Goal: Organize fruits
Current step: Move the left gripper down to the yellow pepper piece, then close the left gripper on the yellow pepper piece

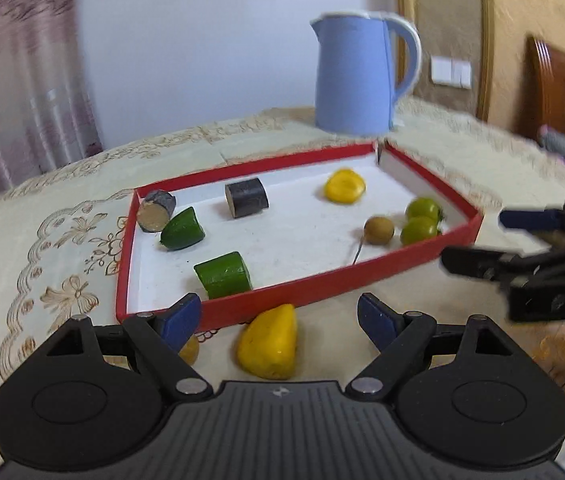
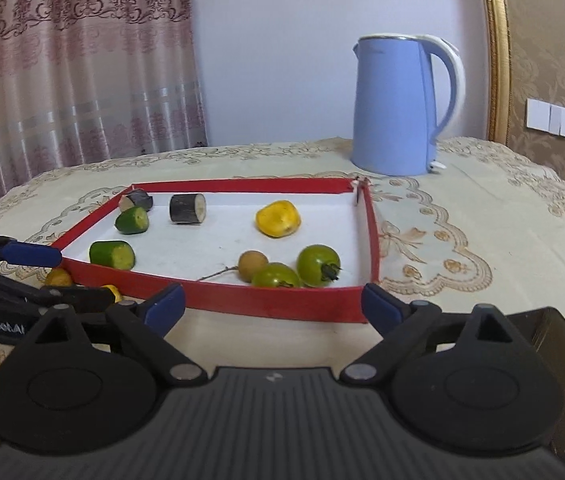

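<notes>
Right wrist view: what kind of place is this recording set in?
Probably a room in a home: patterned curtains, an embroidered tablecloth and a blue electric kettle standing behind the red tray of fruit.

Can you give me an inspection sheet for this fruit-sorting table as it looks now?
Surface: table under a cream embroidered tablecloth.
Job's things: red tray holds two green tomatoes, a longan, a yellow fruit piece, two cucumber chunks, two dark-skinned chunks. Outside its near wall: a yellow fruit piece and a small yellow-brown fruit.
Clutter: blue electric kettle behind the tray.
Grippers: left gripper open, over the outside yellow piece; right gripper open, empty.
Cables: nothing seen.
Surroundings: curtain, wall switches.
</notes>
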`<state>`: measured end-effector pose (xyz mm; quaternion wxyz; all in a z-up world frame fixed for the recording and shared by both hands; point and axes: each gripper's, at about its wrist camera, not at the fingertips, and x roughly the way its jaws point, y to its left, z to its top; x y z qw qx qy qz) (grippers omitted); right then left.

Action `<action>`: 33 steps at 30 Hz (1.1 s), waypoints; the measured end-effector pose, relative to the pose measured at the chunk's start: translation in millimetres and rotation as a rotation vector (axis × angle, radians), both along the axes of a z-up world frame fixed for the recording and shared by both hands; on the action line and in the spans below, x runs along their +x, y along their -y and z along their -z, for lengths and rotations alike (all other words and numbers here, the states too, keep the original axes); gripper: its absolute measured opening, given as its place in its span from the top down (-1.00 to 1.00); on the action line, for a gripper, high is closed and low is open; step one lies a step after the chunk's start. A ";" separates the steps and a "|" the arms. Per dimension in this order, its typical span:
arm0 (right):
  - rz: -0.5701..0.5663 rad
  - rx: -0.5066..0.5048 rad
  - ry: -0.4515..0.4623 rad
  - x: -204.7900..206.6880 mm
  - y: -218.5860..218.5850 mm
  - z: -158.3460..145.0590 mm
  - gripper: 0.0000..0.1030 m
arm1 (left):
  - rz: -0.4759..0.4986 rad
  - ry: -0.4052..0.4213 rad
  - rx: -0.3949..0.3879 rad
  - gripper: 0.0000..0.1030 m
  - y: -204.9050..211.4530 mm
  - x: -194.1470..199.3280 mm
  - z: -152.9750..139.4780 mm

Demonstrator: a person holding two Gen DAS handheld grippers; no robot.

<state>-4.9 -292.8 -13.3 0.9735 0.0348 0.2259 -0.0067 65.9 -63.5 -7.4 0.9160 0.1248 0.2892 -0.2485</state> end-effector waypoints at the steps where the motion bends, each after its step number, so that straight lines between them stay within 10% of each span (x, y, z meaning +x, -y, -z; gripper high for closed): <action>1: 0.000 0.003 -0.001 0.2 1.0 1.0 -0.83 | 0.006 0.001 0.026 -0.66 1.4 2.4 1.3; 8: -0.012 -0.001 -0.008 2.7 -3.4 5.7 -0.84 | 0.058 0.032 0.107 -0.63 10.5 4.7 6.2; 15: -0.004 -0.005 0.000 0.3 -3.9 3.4 -0.87 | 0.098 0.019 0.171 0.35 19.1 -6.6 9.4; 33: -0.001 -0.027 0.012 -2.4 -9.7 0.2 -0.92 | 0.032 -0.010 0.209 0.41 16.1 -3.3 14.6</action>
